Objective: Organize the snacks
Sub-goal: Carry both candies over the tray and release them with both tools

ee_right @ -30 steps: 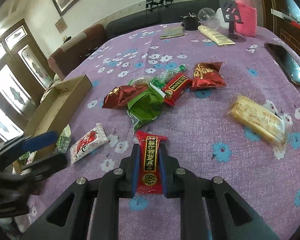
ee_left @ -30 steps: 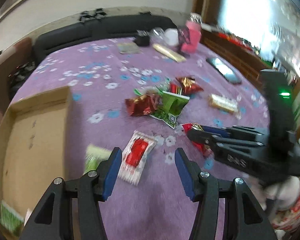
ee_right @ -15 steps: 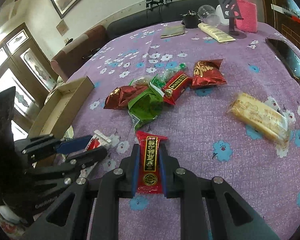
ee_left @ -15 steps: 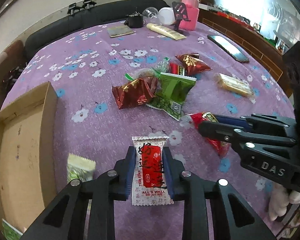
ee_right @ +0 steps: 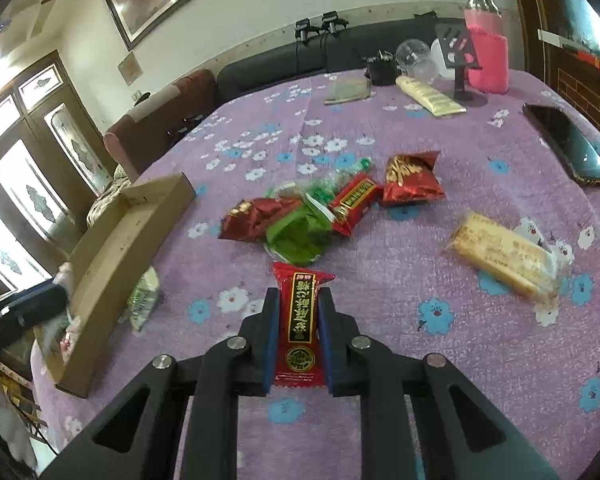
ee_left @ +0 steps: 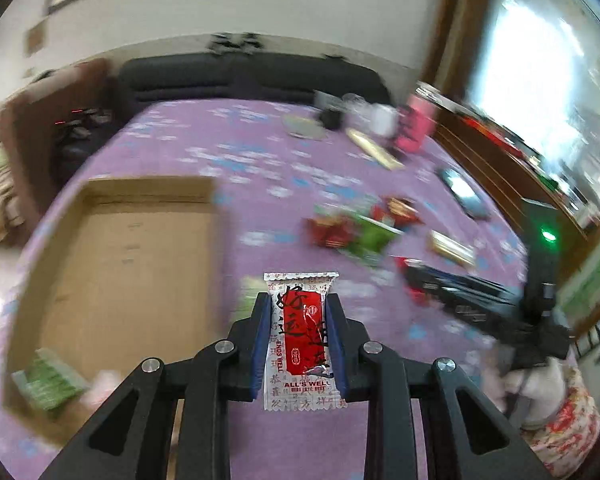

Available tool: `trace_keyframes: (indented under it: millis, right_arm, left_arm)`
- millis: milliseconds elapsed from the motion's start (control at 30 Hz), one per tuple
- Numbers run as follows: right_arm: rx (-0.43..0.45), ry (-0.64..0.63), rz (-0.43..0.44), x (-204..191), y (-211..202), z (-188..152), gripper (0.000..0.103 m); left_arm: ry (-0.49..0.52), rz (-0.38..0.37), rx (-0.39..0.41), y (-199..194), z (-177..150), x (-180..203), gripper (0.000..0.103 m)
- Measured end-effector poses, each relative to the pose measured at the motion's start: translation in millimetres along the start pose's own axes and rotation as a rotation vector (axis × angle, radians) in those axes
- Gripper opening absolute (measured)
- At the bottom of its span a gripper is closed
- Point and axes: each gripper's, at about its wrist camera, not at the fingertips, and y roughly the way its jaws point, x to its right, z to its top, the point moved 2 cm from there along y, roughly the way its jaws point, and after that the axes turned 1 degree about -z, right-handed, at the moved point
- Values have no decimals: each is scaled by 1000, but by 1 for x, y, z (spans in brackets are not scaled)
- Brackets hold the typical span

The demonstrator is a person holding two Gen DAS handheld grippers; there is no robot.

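Note:
My left gripper (ee_left: 299, 304) is shut on a white and red snack packet (ee_left: 300, 336), held above the purple tablecloth just right of the open cardboard box (ee_left: 112, 264). My right gripper (ee_right: 299, 300) is shut on a red snack packet with a black label (ee_right: 299, 320), held low over the cloth. A pile of red and green snack bags (ee_right: 324, 208) lies beyond it. A yellow wafer pack (ee_right: 504, 256) lies to the right. A green packet (ee_right: 144, 296) lies by the box wall (ee_right: 112, 248). The left gripper (ee_right: 24, 312) shows at the left edge over the box.
A phone (ee_right: 568, 144) lies at the right edge of the table. A pink bottle (ee_right: 486, 52), a phone stand (ee_right: 460, 48), a cream tube (ee_right: 430, 96) and a black cup (ee_right: 382, 70) stand at the far end. A green packet (ee_left: 50, 384) lies inside the box.
My left gripper closed on the white and red packet, lifted it and swung left toward the box. My right gripper stays shut on the red packet, almost unmoved.

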Motion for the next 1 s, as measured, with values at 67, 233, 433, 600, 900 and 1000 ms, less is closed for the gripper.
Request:
trace_keyframes:
  millis: [67,233,433,600,900,1000]
  right_arm:
    - [-11,2,45,-12,-7,3,17]
    - [-43,-85,161,-72,-18,13,17]
    - [-166,-169,309,-171,18,17,18]
    - [-245,-262,278,-233,65,5,18]
    - [-311,-250,245,-259,108,-4,19]
    - [-257,-244,270,-250,83,9,19]
  left_arm:
    - [-39,50,13,-11,-2,-25,27]
    - [-156,140,18,-25,-12,-92,27]
    - [-232,208,6,-15,-17,-141,28]
    - [-285,199,-38,7,-15,-172,28]
    - [-337,136,-31,9,-12,-187,39]
    - [-341,125,5,-5,-14,-184,47]
